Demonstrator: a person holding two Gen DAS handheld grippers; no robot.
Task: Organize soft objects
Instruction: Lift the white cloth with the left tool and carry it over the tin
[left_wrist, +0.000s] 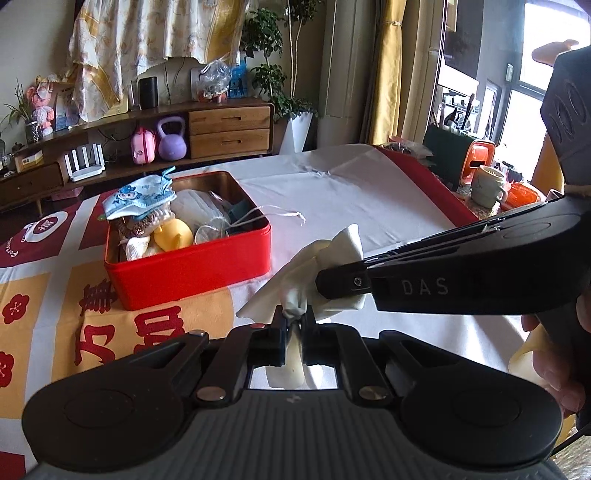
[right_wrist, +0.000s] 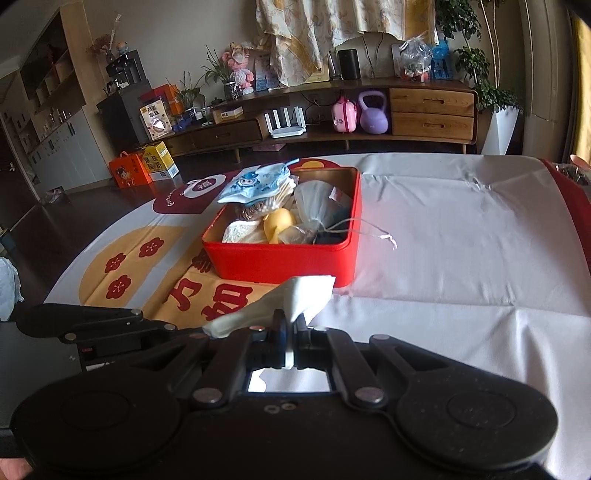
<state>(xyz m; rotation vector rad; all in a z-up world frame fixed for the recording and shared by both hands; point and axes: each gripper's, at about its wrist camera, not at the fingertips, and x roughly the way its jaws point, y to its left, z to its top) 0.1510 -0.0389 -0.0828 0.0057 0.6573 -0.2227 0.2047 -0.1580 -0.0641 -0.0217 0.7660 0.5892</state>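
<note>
A white cloth (left_wrist: 303, 284) is held between both grippers just above the table. My left gripper (left_wrist: 294, 320) is shut on one bunched end of it. My right gripper (right_wrist: 291, 325) is shut on another part of the cloth (right_wrist: 295, 295); in the left wrist view it reaches in from the right (left_wrist: 325, 286). A red tin box (left_wrist: 192, 269) sits ahead, to the left of the cloth. It holds a blue printed face mask (left_wrist: 140, 195), a yellow soft toy (left_wrist: 173, 234), white masks and other soft items. The box also shows in the right wrist view (right_wrist: 280, 262).
The table carries a white cloth with red and yellow patterns (left_wrist: 369, 199). A mask strap (left_wrist: 291, 214) trails over the box's right rim. A mug (left_wrist: 487, 184) and orange items stand beyond the table's right edge. A wooden sideboard (right_wrist: 369, 110) is behind.
</note>
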